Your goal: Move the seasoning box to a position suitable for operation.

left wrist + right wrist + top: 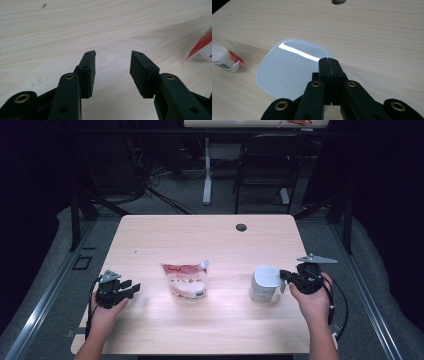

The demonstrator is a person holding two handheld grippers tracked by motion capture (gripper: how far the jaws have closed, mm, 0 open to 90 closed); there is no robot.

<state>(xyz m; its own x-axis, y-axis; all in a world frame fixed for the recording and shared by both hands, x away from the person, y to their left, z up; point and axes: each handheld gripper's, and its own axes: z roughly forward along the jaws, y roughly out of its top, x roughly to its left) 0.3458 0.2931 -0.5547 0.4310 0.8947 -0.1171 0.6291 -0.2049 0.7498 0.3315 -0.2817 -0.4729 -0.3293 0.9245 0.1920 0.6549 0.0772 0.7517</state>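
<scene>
The left gripper (131,287) rests at the left edge of the desk (210,235), its fingers (88,72) about half open with bare wood between them, and the pouch (186,280) stands upright well to its right, near the middle of the desk. Farther right stands the white container (263,284) with its glossy rounded lid (287,67), and the right gripper (284,275) meets it at the lid's near edge; its fingers (329,68) are pressed fully together over that edge, and whether they pinch the lid cannot be told
</scene>
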